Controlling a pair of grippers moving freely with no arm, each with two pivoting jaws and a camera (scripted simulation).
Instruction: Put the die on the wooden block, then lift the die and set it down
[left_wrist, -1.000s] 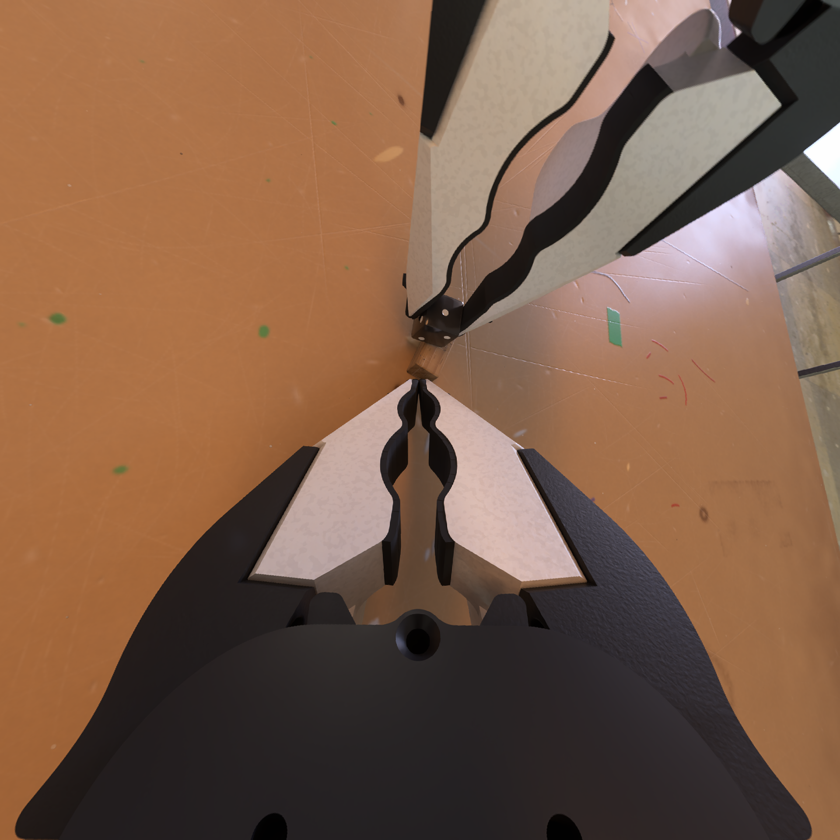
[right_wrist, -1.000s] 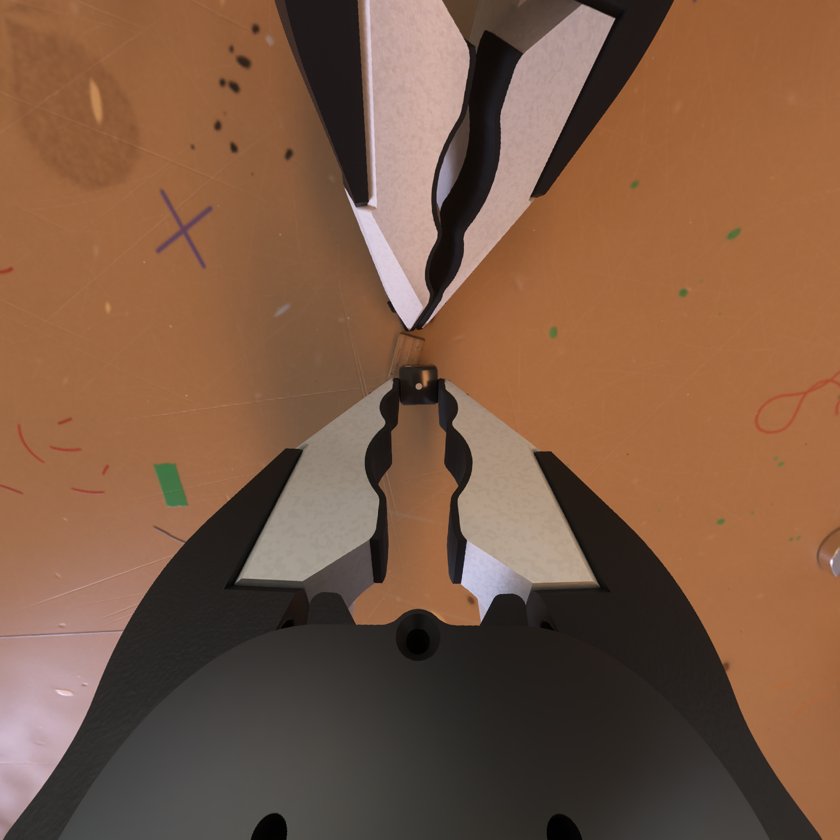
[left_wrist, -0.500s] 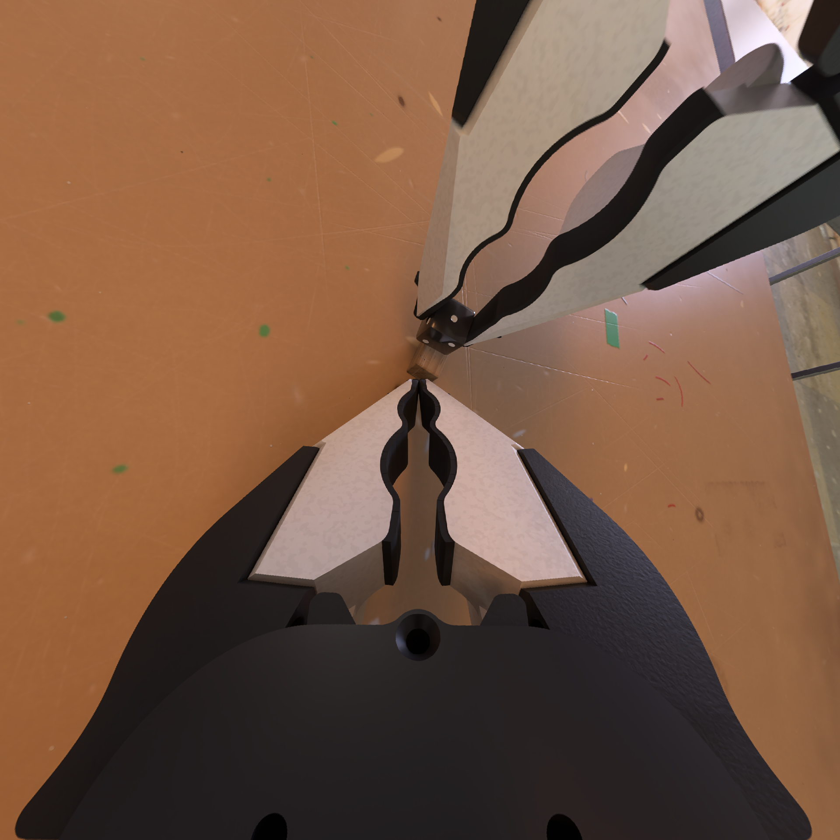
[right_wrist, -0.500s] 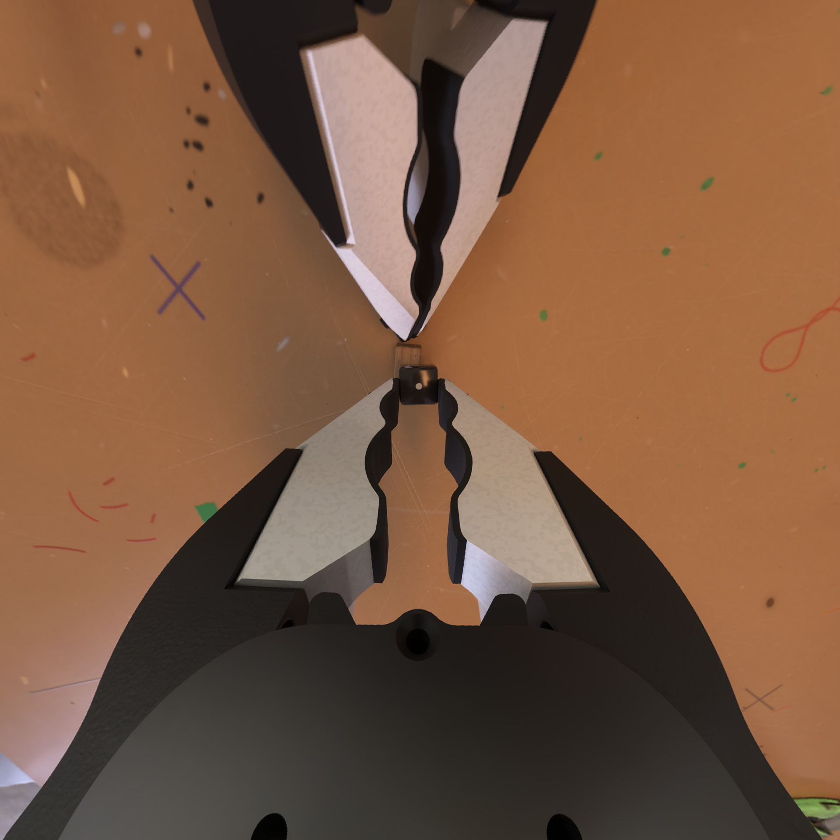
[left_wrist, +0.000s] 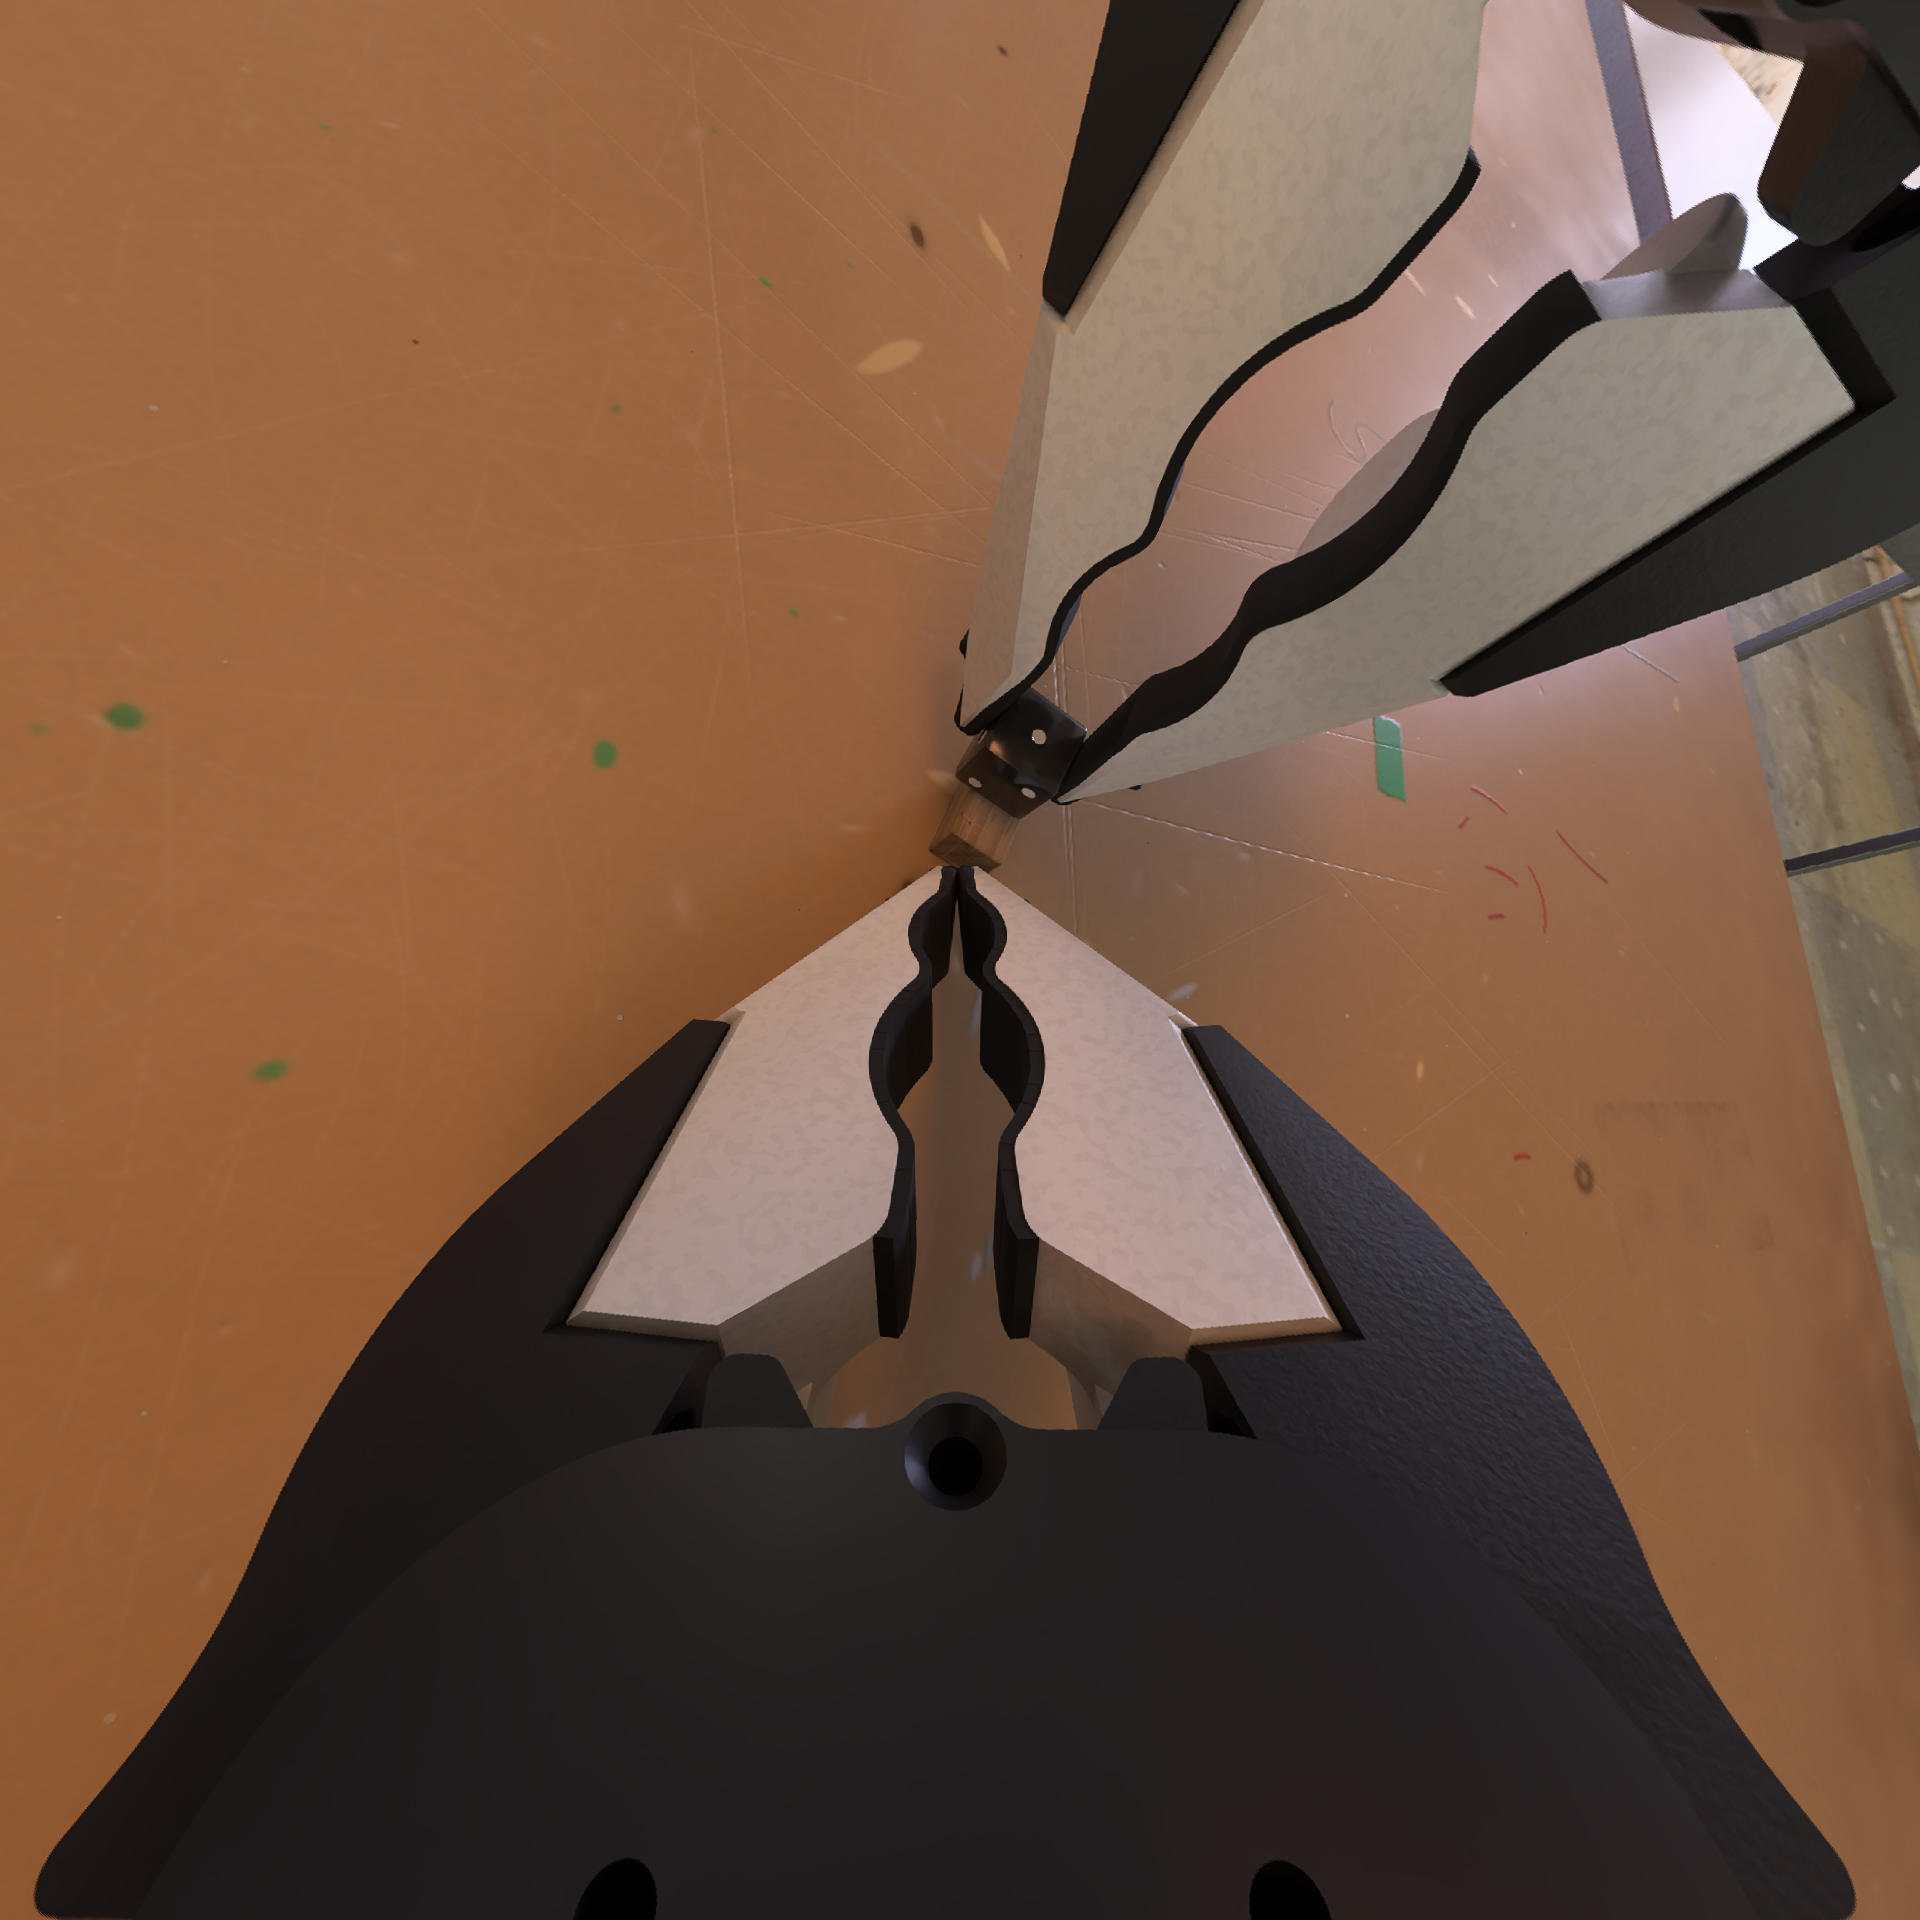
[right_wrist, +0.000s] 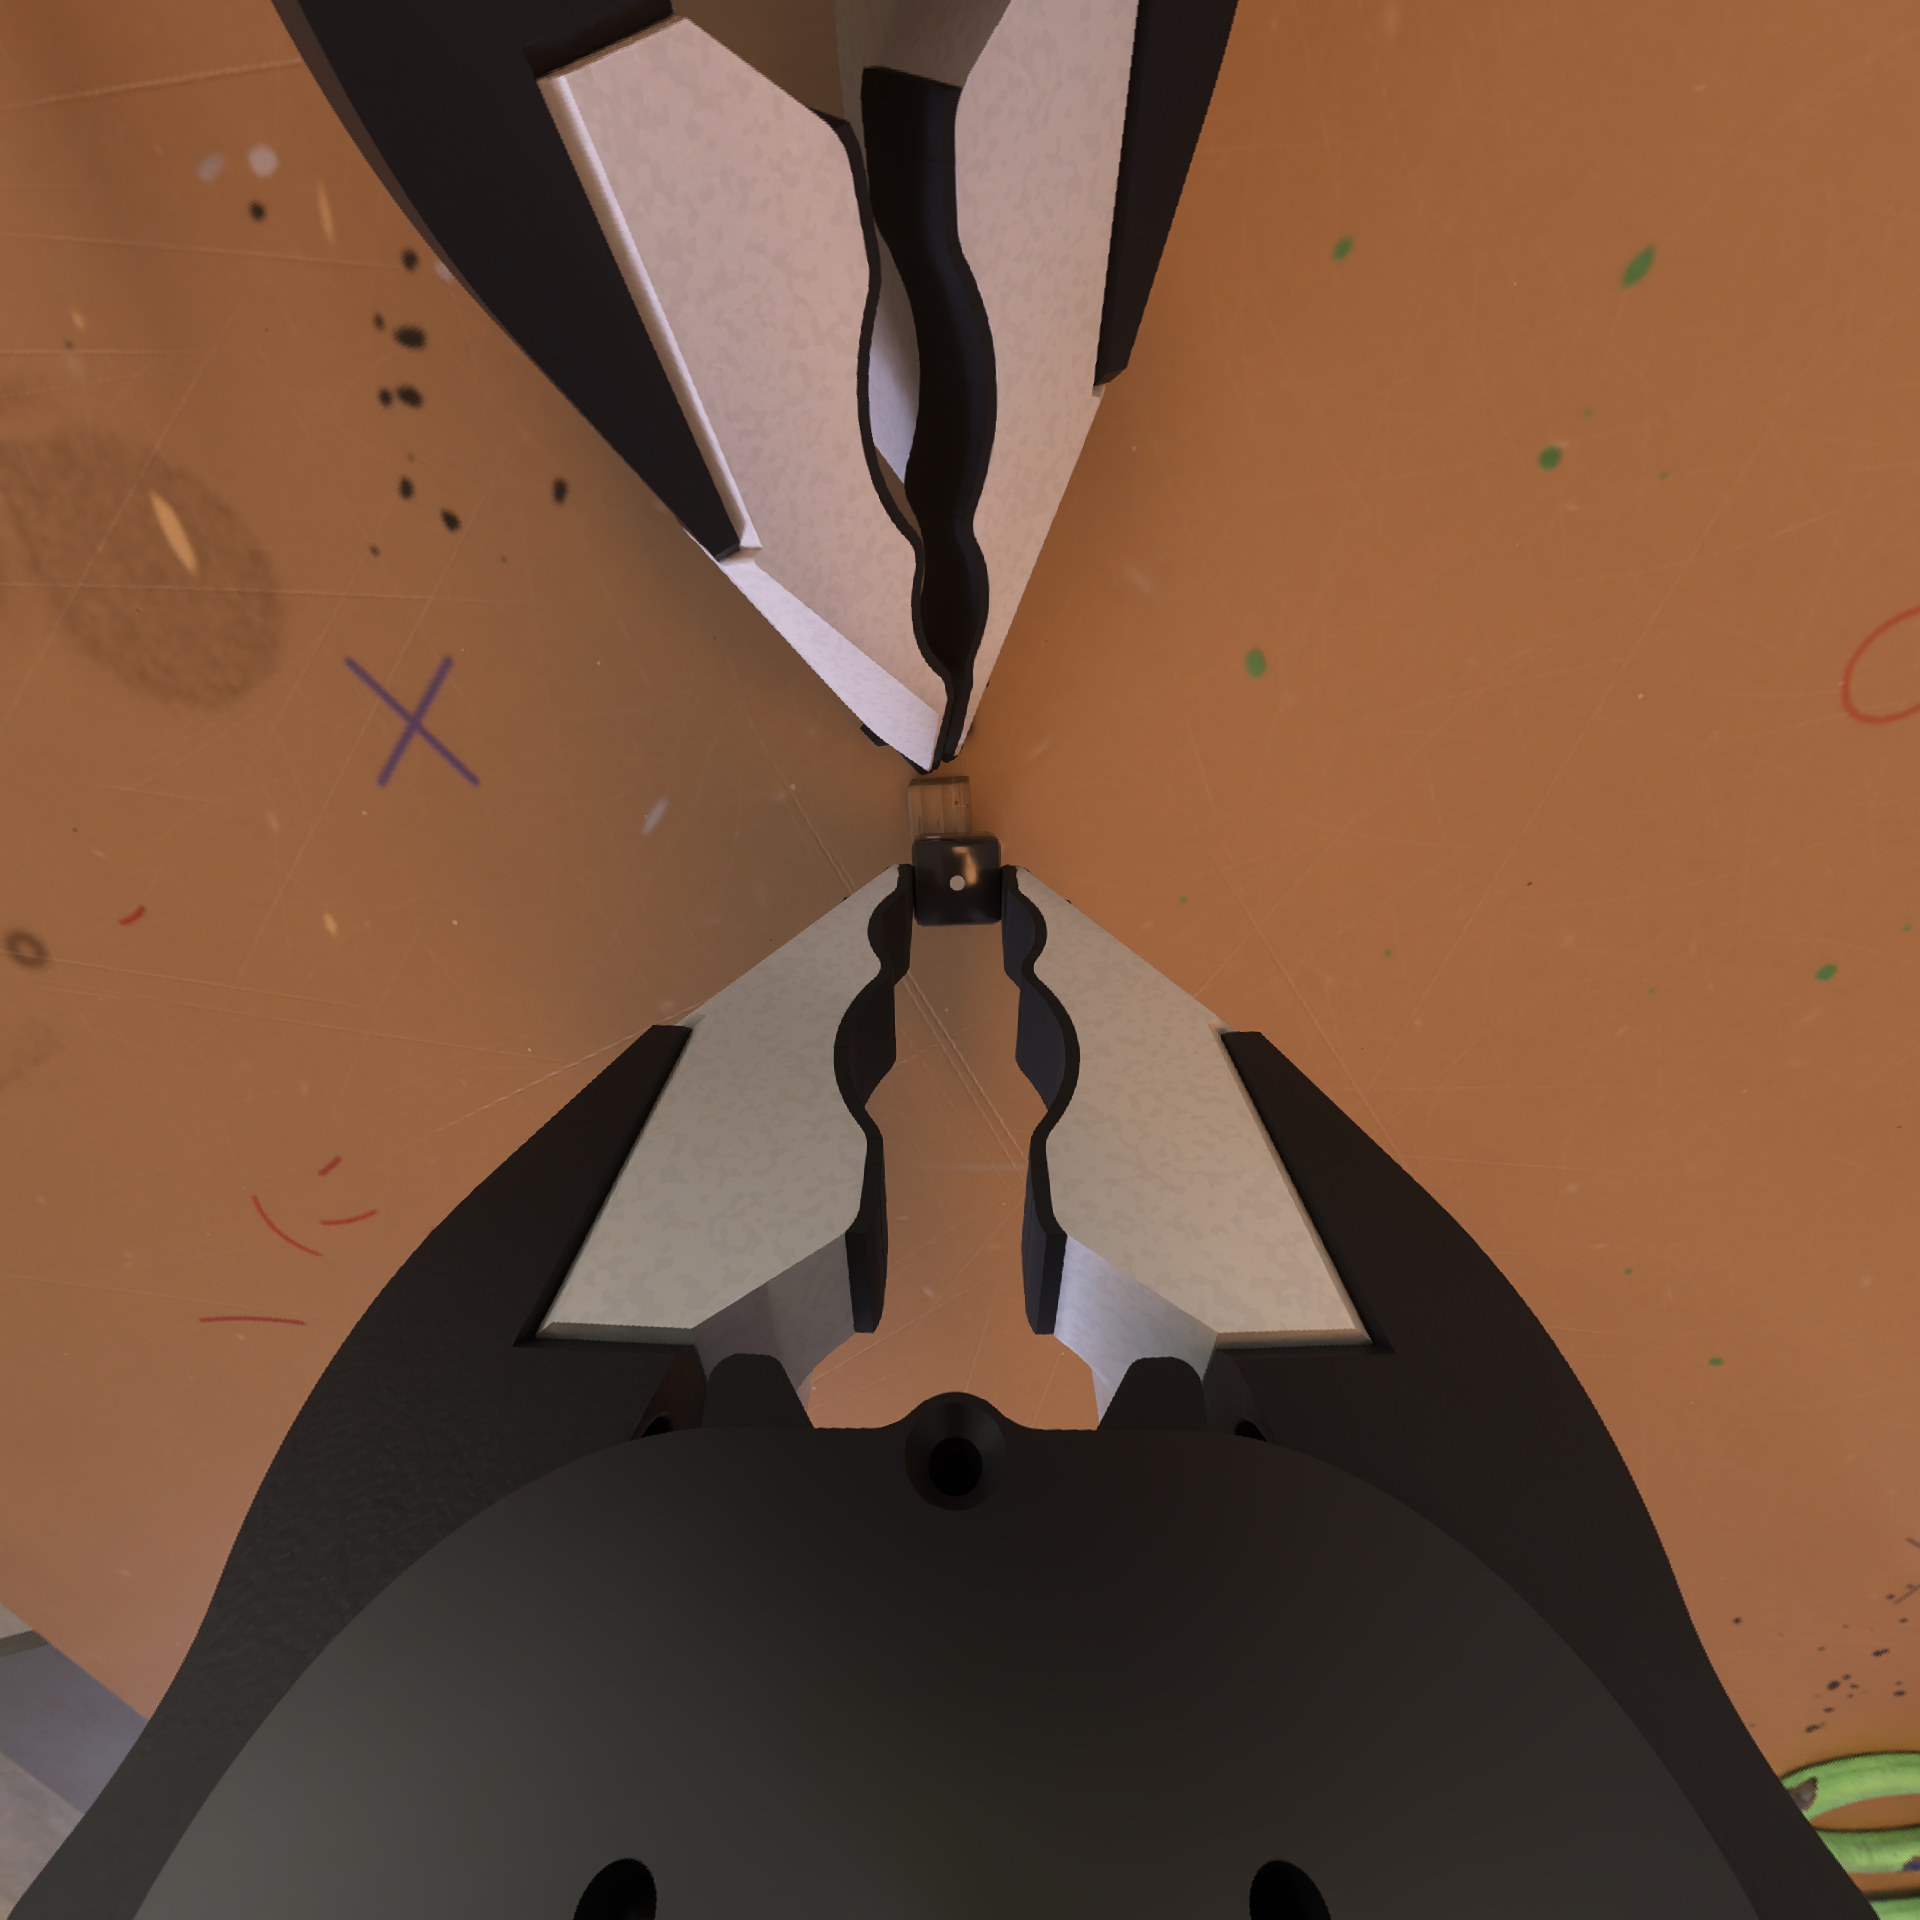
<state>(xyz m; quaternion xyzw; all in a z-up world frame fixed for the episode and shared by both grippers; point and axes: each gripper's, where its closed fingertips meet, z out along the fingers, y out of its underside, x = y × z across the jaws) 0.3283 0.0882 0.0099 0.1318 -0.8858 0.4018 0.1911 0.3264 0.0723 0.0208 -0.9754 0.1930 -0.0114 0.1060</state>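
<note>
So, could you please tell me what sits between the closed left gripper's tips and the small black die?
Only the small wooden block, clearest in the left wrist view: black die above it, left gripper just short.

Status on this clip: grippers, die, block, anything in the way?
Right gripper shut on die. Left gripper shut, empty, tips near wooden block. Die above the block; contact unclear. Nothing blocking on the table.

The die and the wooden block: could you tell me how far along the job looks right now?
Done: the black die sits against the top of the wooden block, so stacking looks complete. In hand: the right gripper is shut on the die; the left gripper, shut and empty, hovers beside the block. Left: whether the lift has begun is unclear; setting the die on the table remains.
</note>
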